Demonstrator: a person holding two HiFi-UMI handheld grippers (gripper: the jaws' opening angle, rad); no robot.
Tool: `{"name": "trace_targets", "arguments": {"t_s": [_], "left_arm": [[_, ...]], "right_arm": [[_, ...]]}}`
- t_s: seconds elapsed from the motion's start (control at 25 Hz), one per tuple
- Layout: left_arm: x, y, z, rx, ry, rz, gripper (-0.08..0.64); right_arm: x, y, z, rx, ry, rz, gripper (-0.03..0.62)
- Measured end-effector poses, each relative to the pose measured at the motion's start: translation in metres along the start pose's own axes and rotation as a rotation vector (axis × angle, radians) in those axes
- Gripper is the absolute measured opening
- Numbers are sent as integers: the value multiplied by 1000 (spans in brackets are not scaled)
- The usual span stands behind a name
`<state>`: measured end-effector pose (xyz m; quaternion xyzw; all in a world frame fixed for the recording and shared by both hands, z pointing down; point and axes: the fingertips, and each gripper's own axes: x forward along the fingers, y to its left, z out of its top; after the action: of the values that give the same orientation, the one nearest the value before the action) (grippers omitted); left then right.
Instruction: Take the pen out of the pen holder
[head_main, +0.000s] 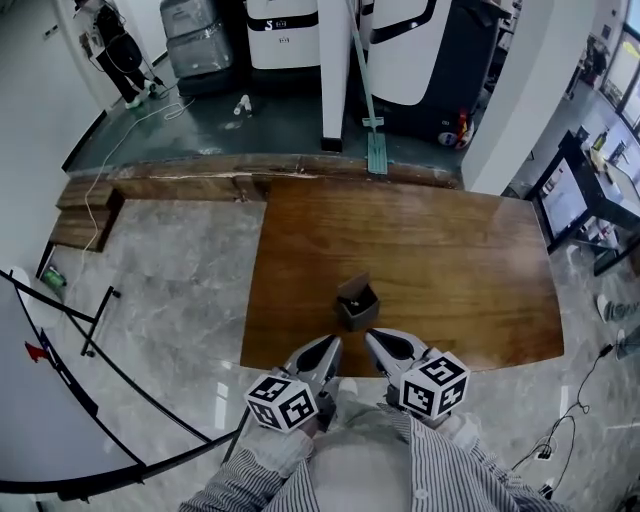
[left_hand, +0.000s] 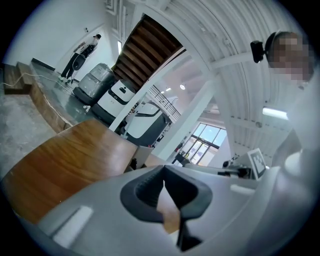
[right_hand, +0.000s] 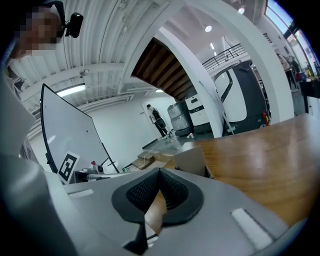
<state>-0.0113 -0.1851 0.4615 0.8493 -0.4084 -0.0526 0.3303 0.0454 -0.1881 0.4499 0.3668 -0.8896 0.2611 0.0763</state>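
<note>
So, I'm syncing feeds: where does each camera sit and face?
Head view: on the person's head, steeply down on table, pen holder, left claw, right claw, striped sleeves.
Left gripper view: on the left claw, across the table; own shut jaws show.
Right gripper view: on the right claw, toward the pen holder; own shut jaws show.
Shared: pen holder, in head and right gripper views.

- The table (head_main: 420, 260) is made of brown wood, smooth and faintly glossy.
- The floor (head_main: 170, 290) beside the table is laid in glossy grey stone.
- The pen holder (head_main: 357, 303) on the table is finished dark and matt.
</note>
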Motion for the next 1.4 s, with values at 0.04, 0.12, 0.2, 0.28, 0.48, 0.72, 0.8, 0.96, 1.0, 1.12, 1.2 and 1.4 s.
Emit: {"name": "trace_targets", "arguments": {"t_s": [0.04,0.12,0.2,0.28,0.48,0.72,0.8,0.96,1.0,1.12,1.2,1.4], "left_arm": [[5,2,2,-3,-5,6,7],[13,6,2,-16,-11,19,8],[17,8,-2,-30,-8,31,8],[20,11,-5,-46,-2,39,8],[19,20,-2,-63,-4,67,7],[21,28,1,-79,12,64,8],[22,31,4,-81,19,60,8],[25,34,4,-97,41,41,8],[26,35,3,-102,46,31,8],[29,36,1,-126,59,0,8],[32,38,-1,-134,68,-8,8],[37,45,-10,-152,95,-17,8]], "right_arm": [[3,-5,3,-2,5,4,0],[8,-12,5,-4,15,14,0],[11,-18,4,-3,27,19,0],[14,-23,2,6,36,22,0],[23,-25,-1,19,51,34,0],[32,-26,-2,29,59,23,0],[34,-26,-2,37,62,14,0],[36,-26,-4,47,75,-2,0],[37,-26,-5,50,79,-6,2],[42,-27,-10,61,90,-11,9],[45,-26,-12,62,99,-14,17],[54,-30,-15,27,124,-25,29]]}}
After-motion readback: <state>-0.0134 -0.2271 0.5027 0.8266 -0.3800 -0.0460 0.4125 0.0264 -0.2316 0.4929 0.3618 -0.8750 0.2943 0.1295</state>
